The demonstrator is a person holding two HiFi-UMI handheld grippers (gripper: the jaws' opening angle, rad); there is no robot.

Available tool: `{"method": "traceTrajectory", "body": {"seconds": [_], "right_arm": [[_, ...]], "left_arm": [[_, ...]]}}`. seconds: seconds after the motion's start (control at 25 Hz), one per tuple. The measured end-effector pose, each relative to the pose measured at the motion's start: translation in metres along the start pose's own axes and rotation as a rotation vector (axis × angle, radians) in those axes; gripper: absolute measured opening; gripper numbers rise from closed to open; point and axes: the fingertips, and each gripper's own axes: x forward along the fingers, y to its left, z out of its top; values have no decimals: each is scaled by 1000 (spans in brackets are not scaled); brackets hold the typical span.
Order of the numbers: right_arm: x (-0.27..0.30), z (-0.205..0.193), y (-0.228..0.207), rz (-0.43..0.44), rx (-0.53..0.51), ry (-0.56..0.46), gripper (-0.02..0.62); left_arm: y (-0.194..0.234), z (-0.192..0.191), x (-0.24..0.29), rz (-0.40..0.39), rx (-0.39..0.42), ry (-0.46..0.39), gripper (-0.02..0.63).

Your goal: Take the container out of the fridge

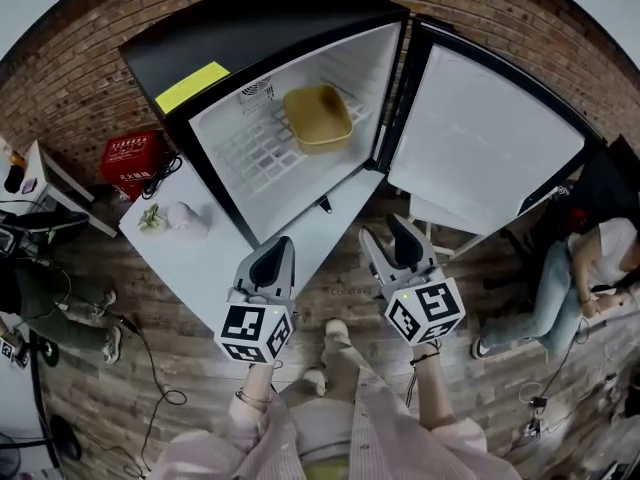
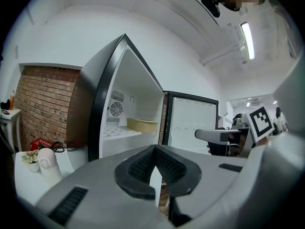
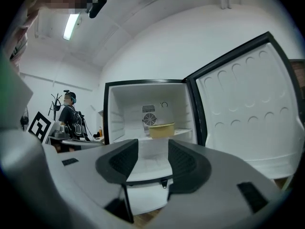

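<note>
A tan, shallow container (image 1: 318, 118) sits on the wire shelf inside the open mini fridge (image 1: 262, 28); it also shows in the left gripper view as the container (image 2: 141, 124) and in the right gripper view as the container (image 3: 162, 130). The fridge door (image 1: 480, 148) is swung wide to the right. My left gripper (image 1: 272, 258) hovers over the white table in front of the fridge, pads (image 2: 143, 163) closed together on nothing. My right gripper (image 1: 392, 243) hangs level with it, fingers apart and empty, pointing straight at the fridge opening. Both are well short of the container.
The fridge stands on a white table (image 1: 215, 253) that also carries a small plant (image 1: 152, 218) and a white figure (image 1: 186, 220). A red box (image 1: 132, 160) lies by the brick wall. One person sits at the right (image 1: 590, 268), another at the left (image 1: 50, 298).
</note>
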Motion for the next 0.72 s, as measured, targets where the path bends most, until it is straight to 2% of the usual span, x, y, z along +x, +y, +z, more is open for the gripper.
{"method": "traceTrajectory", "body": {"seconds": [0.36,0.72], "right_arm": [[55,16,-29,78,-51,-2,181],[94,32,-32,221,-239,10,181]], "left_arm": [[17,16,47,48,9,-9,-8],[24,28,76,81,8,-31,-8]]}}
